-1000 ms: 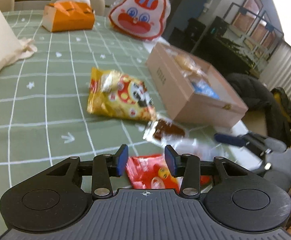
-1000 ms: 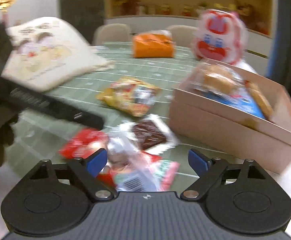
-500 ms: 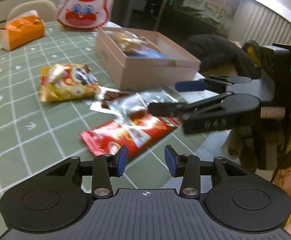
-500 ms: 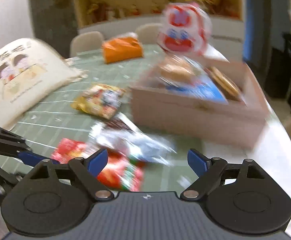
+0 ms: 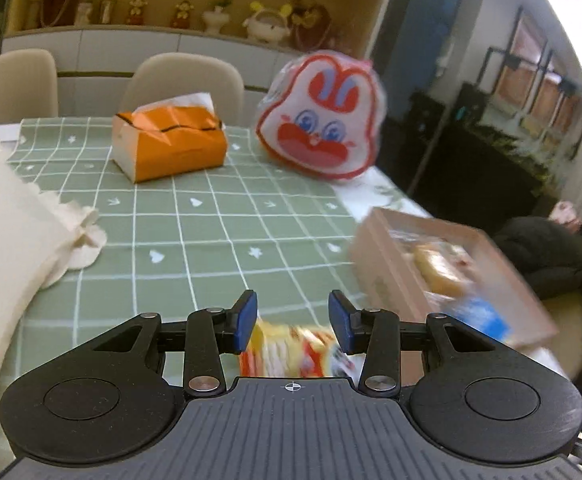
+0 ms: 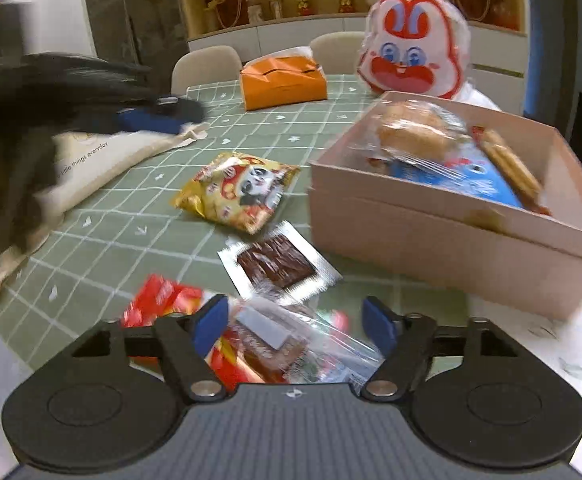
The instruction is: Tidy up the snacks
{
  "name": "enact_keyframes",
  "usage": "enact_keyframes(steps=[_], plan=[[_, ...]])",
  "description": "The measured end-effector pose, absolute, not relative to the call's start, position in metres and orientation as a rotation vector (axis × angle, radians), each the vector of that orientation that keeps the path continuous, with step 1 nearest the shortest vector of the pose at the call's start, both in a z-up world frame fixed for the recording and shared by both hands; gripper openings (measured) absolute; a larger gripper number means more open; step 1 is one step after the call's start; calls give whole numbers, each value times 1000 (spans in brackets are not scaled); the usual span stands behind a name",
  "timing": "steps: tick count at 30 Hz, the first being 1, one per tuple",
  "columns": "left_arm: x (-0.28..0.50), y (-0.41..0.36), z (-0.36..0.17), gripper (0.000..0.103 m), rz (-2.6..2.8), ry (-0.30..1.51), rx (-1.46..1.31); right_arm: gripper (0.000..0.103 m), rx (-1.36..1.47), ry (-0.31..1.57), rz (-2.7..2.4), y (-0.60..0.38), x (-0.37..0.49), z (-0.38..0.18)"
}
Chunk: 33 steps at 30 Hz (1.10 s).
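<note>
Loose snacks lie on a green grid tablecloth [image 6: 103, 248], with a tan box [image 6: 443, 240] at about 3 o'clock of them in the right wrist view. Nearest the right gripper [image 6: 291, 326] is a clear wrapped snack [image 6: 291, 336] lying across a red packet [image 6: 163, 300]; both are blurred. The gripper's blue-padded jaws stand wide apart over this pair, and they are not closed on anything. Just beyond, toward 12 o'clock, lies a clear-edged brown bar [image 6: 277, 262], near the box's front wall. Farther on at 11 o'clock sits a yellow panda bag [image 6: 239, 190], apart from the bar.

The box already holds a wrapped bun [image 6: 415, 132], a blue packet [image 6: 463, 178] and a biscuit pack [image 6: 507, 162] along its right side.

In the left wrist view, the left gripper [image 5: 293, 322] hangs above the yellow panda bag [image 5: 291, 350], which shows blurred between and below its jaws. The jaws are moderately apart and hold nothing. The box [image 5: 383, 276] lies at 3 o'clock of it. In the right wrist view this gripper appears as a dark blurred shape at 10 o'clock.

Farther back at 12 o'clock stand an orange tissue box [image 6: 283, 84] and, to its right, a rabbit-face bag [image 6: 411, 60] upright behind the box. A cream cushion [image 6: 103, 156] lies at 9 o'clock. Two beige chairs [image 5: 183, 80] and a shelf of figurines [image 5: 163, 8] sit behind the table.
</note>
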<state>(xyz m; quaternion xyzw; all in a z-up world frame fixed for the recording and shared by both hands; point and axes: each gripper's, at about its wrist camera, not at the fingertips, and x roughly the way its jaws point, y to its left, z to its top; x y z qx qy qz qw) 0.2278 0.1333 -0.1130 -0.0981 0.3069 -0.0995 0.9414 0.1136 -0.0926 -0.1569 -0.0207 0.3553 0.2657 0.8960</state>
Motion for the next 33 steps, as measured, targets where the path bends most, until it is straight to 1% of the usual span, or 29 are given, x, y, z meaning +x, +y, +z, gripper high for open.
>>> enact_keyframes(steps=[1, 3, 6, 8, 10, 14, 16, 20, 23, 24, 29, 32, 33], plan=[[236, 130, -118, 44, -200, 644, -202, 65, -36, 737, 534, -101, 109, -156], [241, 122, -128, 44, -238, 683, -200, 65, -32, 729, 463, -121, 100, -157], [231, 102, -132, 44, -300, 685, -95, 65, -37, 707, 328, -150, 95, -163], [222, 90, -131, 44, -338, 677, -56, 66, 69, 718, 330, -172, 99, -164], [211, 78, -129, 44, -380, 666, -26, 69, 118, 714, 330, -178, 102, -165], [188, 58, -127, 41, -533, 697, -12, 73, 98, 708, 320, -172, 101, -166], [173, 54, -124, 41, -590, 688, -20, 78, 124, 705, 304, -176, 101, -164], [153, 38, -126, 41, -633, 730, 24, 81, 212, 694, 278, -190, 104, -167], [159, 33, -138, 41, -545, 772, 61, 83, 216, 696, 274, -189, 104, -168], [164, 36, -140, 39, -498, 767, 59, 83, 205, 698, 274, -187, 105, -168], [187, 65, -147, 37, -293, 766, -43, 83, 205, 697, 271, -187, 105, -168], [194, 76, -150, 37, -344, 815, -161, 84, 205, 697, 272, -186, 104, -168], [193, 74, -151, 37, -360, 825, -164, 84, 205, 697, 272, -186, 104, -168]])
